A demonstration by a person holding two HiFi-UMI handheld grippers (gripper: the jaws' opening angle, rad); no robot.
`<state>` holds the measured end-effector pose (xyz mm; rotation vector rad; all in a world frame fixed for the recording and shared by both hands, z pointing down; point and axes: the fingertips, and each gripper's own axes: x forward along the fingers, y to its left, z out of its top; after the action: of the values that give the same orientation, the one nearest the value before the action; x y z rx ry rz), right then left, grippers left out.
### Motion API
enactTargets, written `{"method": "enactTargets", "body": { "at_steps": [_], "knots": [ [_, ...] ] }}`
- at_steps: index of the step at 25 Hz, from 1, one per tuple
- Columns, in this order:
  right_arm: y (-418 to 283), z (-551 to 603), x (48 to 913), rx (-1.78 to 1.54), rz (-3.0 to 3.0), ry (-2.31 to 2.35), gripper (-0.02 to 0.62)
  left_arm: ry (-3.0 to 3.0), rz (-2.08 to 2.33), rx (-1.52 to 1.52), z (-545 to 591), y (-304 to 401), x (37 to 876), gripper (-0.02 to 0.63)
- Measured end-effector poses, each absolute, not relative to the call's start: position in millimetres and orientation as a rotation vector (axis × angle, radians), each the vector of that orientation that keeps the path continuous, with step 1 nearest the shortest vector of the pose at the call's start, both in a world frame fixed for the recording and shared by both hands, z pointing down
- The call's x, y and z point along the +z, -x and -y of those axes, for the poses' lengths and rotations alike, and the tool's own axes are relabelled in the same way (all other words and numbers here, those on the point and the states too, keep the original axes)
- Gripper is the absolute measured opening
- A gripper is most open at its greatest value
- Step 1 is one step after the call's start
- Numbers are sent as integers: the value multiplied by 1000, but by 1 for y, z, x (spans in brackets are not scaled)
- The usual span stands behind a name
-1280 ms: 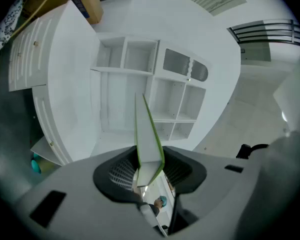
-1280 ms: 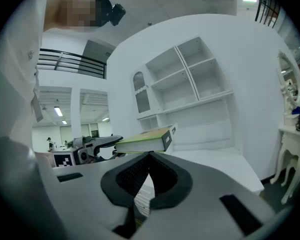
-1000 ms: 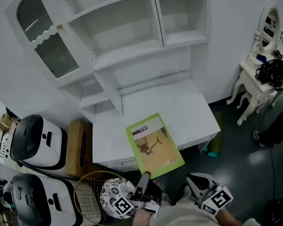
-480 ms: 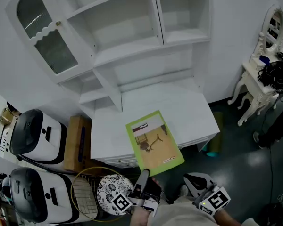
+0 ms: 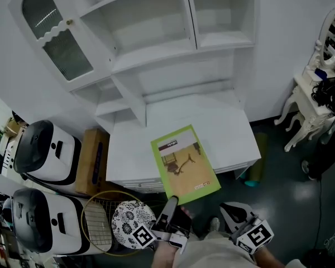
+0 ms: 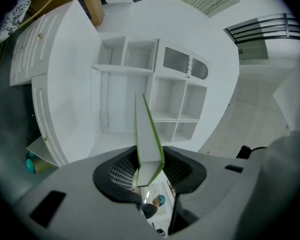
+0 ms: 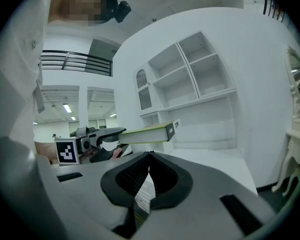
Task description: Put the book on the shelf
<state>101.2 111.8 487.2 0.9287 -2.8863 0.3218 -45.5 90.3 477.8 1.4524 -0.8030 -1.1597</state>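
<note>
**Left gripper** [image 5: 172,204]: jaws clamped on the near edge of the book [image 5: 184,162], with both covers pinched between the pads. This is confirmed in the left gripper view.

**Book:** held flat, cover up, projecting straight ahead of the jaws. It is judged to be in the air over the front of the desk [image 5: 229,133], not resting on it. The shelf [image 5: 156,57] lies well ahead of the book's far edge and above it.

**Right gripper** [image 5: 230,212]: jaws together, nothing between them. It is held to the right of the left gripper, apart from the book.

**Step judged:** carry toward the shelf; placement not yet begun.

**Risks noted:**
- The book is gripped at one edge only, apparently near a corner, so its whole length overhangs ahead of the pads. Sag or swivel in the pads is to be expected if it is swung quickly. If it slips out, it would be dropped onto the desk or the floor.
- The far edge leads. It could be struck against a shelf board or the divider [image 5: 190,15] if raised too little or steered off line. Such a knock would lever the book out of the jaws.
- No support is given by the right gripper, so any tilt must be corrected by the left alone.
</note>
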Motion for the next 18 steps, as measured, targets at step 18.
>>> {"method": "enactTargets", "body": {
  "at_steps": [18],
  "knots": [
    [-89, -87, 500, 352, 2866, -888, 17, -1414, 824, -1196, -69, 57, 488, 146]
  ]
}}
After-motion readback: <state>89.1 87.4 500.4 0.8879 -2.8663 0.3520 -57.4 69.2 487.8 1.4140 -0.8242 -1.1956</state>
